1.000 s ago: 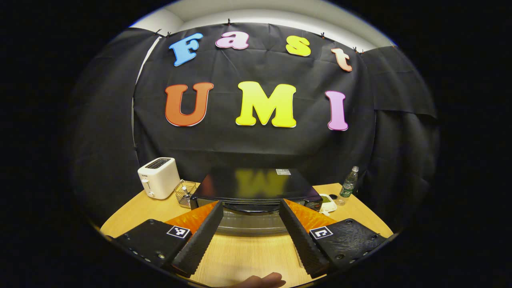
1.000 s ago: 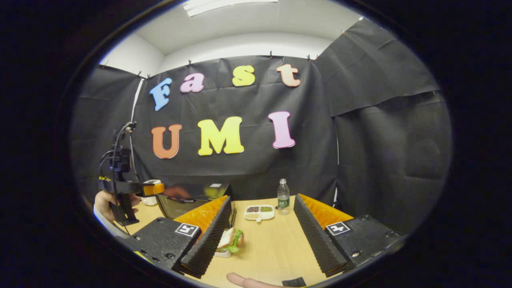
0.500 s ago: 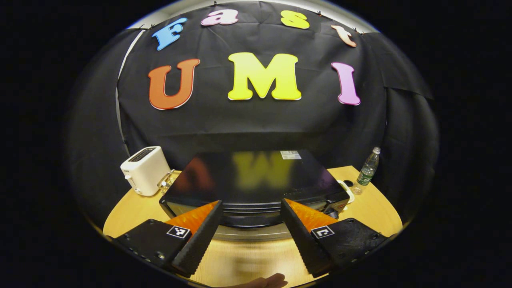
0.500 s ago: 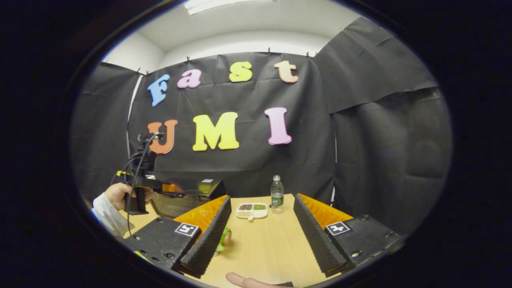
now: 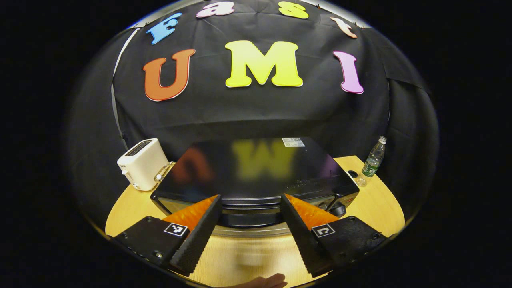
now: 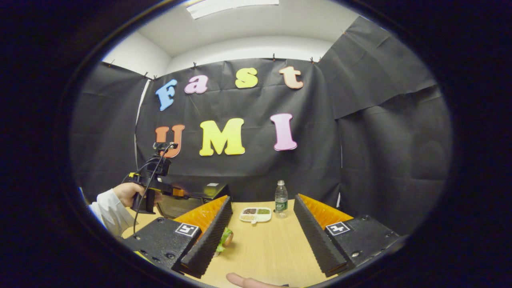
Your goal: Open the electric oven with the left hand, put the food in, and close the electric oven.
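Observation:
The black electric oven (image 5: 256,172) stands close in front in the left gripper view, its door shut and its dark handle (image 5: 250,220) running along the upper front. My left gripper (image 5: 250,198) is open, with one finger on each side of the handle's middle, just short of it. In the right gripper view the left gripper (image 6: 176,193) sits at the oven's (image 6: 208,191) front top edge, held by a hand (image 6: 128,194). My right gripper (image 6: 263,198) is open over the table. A sandwich with lettuce (image 6: 225,239) lies half hidden behind its left finger.
A white toaster (image 5: 142,164) stands left of the oven and a water bottle (image 5: 373,162) to its right. Past my right gripper lie a white divided snack dish (image 6: 256,215) and the bottle (image 6: 281,199). The wooden table (image 6: 264,252) carries it all.
My left gripper has moved forward to the oven, which now looms larger, and its fingers now flank the handle. The right gripper has barely shifted.

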Demonstrator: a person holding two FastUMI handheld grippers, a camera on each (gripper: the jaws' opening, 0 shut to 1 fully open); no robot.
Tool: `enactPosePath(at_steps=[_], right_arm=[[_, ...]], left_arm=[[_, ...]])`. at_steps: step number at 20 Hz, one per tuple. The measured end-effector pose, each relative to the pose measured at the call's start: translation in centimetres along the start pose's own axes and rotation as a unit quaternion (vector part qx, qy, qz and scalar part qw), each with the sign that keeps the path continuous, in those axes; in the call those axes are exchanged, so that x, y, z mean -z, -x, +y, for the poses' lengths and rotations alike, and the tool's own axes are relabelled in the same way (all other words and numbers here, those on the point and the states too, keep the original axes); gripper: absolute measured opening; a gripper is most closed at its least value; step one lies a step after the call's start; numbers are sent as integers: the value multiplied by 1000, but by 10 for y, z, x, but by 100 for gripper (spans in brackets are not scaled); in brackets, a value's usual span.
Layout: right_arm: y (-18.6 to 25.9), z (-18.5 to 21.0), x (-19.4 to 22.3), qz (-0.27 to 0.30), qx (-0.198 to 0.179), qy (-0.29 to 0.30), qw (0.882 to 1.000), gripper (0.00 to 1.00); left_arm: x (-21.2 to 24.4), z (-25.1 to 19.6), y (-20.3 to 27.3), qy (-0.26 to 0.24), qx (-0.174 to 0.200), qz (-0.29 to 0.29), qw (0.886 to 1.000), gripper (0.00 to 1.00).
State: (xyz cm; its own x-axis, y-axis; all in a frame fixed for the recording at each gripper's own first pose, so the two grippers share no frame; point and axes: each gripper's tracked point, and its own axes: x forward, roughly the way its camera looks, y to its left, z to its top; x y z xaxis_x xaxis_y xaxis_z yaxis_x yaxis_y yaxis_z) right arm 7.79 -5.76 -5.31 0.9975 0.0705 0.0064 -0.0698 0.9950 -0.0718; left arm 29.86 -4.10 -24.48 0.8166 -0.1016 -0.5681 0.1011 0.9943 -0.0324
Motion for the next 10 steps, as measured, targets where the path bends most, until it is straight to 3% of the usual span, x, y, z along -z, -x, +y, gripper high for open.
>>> enactPosePath(at_steps=[1, 2, 3, 4, 5, 6, 10], right_arm=[[2, 1, 0, 1, -1, 1, 1000, 100], [4, 1, 0, 2, 0, 2, 1000, 89], [7, 0, -1, 3, 2, 3, 1000, 100], [10, -1, -3, 1, 4, 4, 1000, 89], [13, -2, -3, 0, 7, 3, 1000, 89], [15, -3, -2, 1, 11, 2, 1000, 100], [20, -2, 1, 12, 17, -4, 1000, 100]], left_arm=[[2, 0, 3, 2, 0, 3, 1000, 98], [4, -1, 6, 3, 0, 5, 1000, 98], [6, -1, 10, 2, -1, 7, 1000, 98], [9, -1, 14, 0, -1, 8, 1000, 97], [12, -1, 18, -1, 0, 7, 1000, 97], [17, -1, 24, -1, 0, 8, 1000, 97], [40, -3, 46, 3, 4, -5, 1000, 98]])
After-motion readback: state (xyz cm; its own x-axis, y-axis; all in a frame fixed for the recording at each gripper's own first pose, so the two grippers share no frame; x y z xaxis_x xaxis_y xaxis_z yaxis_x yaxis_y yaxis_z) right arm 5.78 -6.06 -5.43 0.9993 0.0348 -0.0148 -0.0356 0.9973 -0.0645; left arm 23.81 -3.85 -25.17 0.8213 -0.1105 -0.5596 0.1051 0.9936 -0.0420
